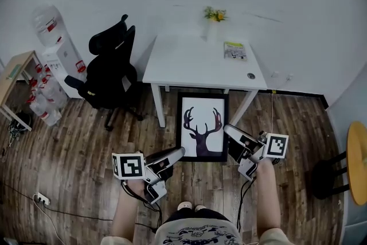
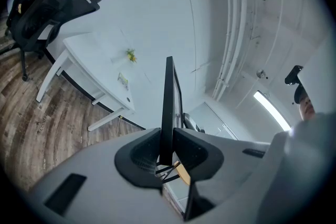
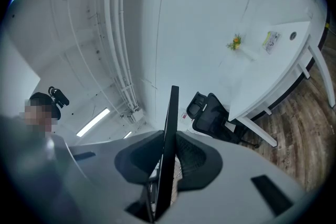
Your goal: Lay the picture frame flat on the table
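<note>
I hold the picture frame (image 1: 202, 126) at the centre of the head view, just below the white table (image 1: 189, 63): a black border around a white sheet with a dark antlered deer head. My left gripper (image 1: 180, 151) clamps its lower left corner and my right gripper (image 1: 227, 129) its right edge, both jaws narrow on the thin black rim.

The room is bright, with soft, even light. One long lamp (image 2: 270, 107) glows up and right of the fingers (image 2: 142, 155) of the left gripper (image 2: 167, 136). A second lamp (image 3: 94, 120) glows up and left of the fingers (image 3: 197, 157) of the right gripper (image 3: 169, 139). Every view bends near its dark, round edges. The fingers look blurry.
</note>
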